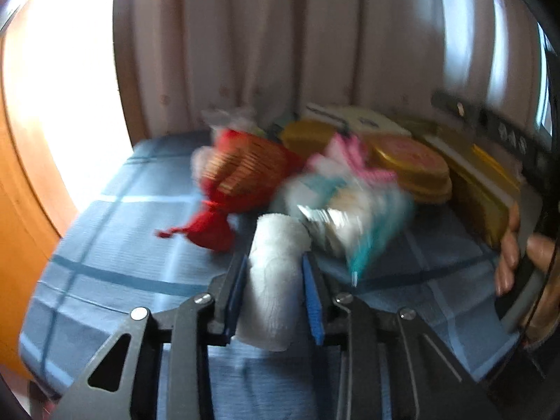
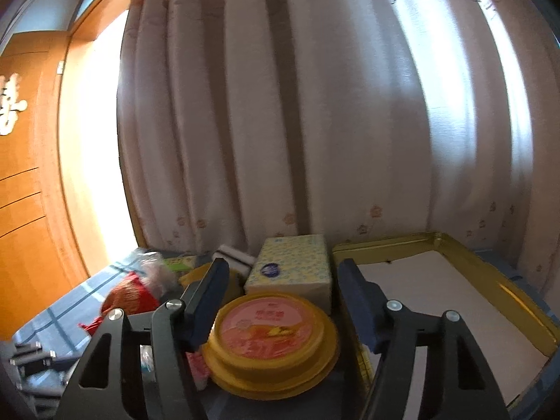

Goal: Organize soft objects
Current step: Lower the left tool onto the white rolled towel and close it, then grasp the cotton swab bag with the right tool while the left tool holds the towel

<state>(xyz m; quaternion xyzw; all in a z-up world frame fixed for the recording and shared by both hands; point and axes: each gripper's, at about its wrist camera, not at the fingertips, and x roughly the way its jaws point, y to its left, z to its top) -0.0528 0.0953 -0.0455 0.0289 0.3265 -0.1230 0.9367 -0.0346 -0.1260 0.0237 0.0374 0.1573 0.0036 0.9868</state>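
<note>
A rolled white towel (image 1: pixel 276 280), fuzzy and soft, sits clenched in the left tool (image 1: pixel 276 269). Only the right view shows the right tool (image 2: pixel 280 287) released above a yellow tin (image 2: pixel 269 336).

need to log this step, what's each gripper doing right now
left gripper: shut on the white rolled cloth.
right gripper: open, holding nothing; the round yellow tin sits between its fingers, untouched.

Motion blur smears my left view: red pouch (image 1: pixel 224 189) and pastel packets (image 1: pixel 350 206) unreadable. Round tin (image 2: pixel 269 336) label illegible. Gold tray (image 2: pixel 525 301) cut off at right edge.
</note>
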